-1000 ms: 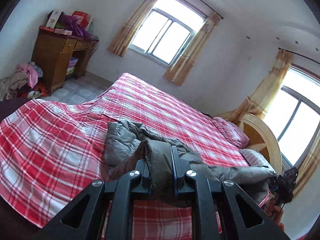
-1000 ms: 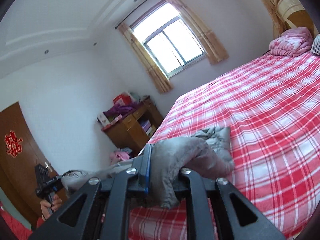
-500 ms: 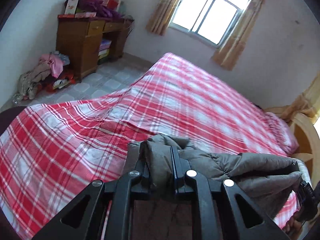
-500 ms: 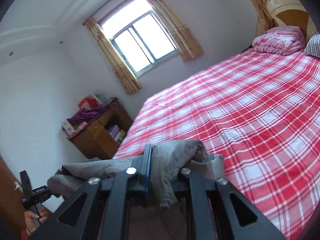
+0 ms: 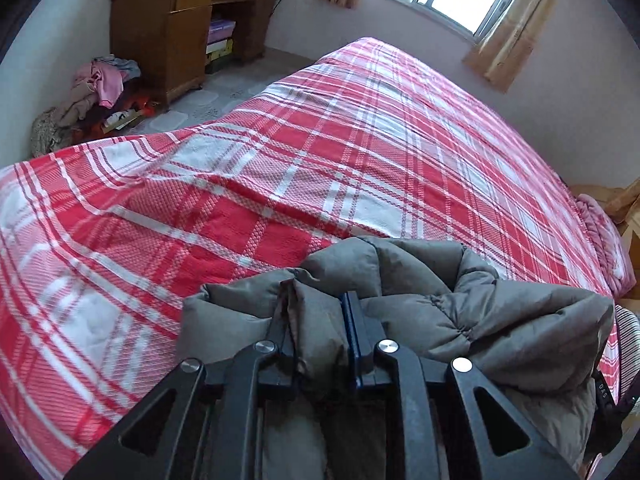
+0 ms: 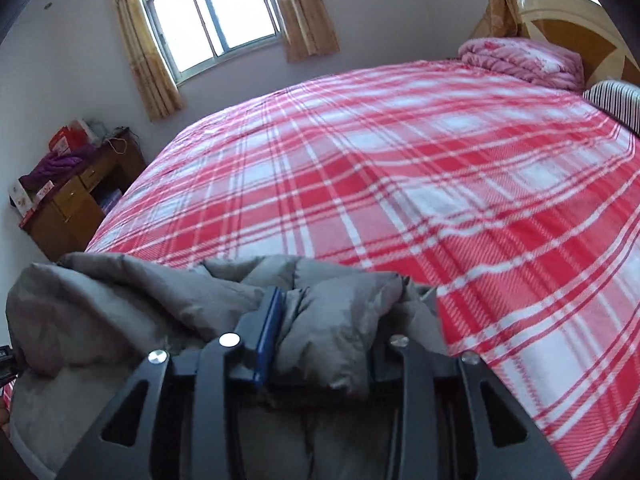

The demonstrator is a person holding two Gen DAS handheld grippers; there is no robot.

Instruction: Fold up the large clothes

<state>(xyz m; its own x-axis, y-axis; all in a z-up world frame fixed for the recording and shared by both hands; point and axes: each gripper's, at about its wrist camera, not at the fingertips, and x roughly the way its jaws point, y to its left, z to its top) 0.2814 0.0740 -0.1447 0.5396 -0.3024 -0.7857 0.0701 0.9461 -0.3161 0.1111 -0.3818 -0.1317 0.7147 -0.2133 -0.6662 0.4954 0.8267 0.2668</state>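
The left claw [image 5: 320,320] grips a bunched fold of a grey padded jacket [image 5: 500,320]; its jaws have just been opening a little, yet the fabric sits packed tight between the pads. The right claw [image 6: 348,312] has just been opening too and now stands wider. A thick fold of the same jacket [image 6: 132,296] fills the gap, touching the blue pad on one side, while cloth hides the other finger, so I cannot tell whether it is pinched there.

The jacket is matte grey, quilted and puffy, with a gathered seam and a brownish lining at the left claw's fold. It spans between the two claws as a rumpled roll, over the near edge of the bed [image 6: 400,168], which has a red and white plaid cover.

Further off, a folded pink quilt [image 6: 520,60] lies by the headboard, and a wooden desk [image 5: 168,28] stands by the wall.
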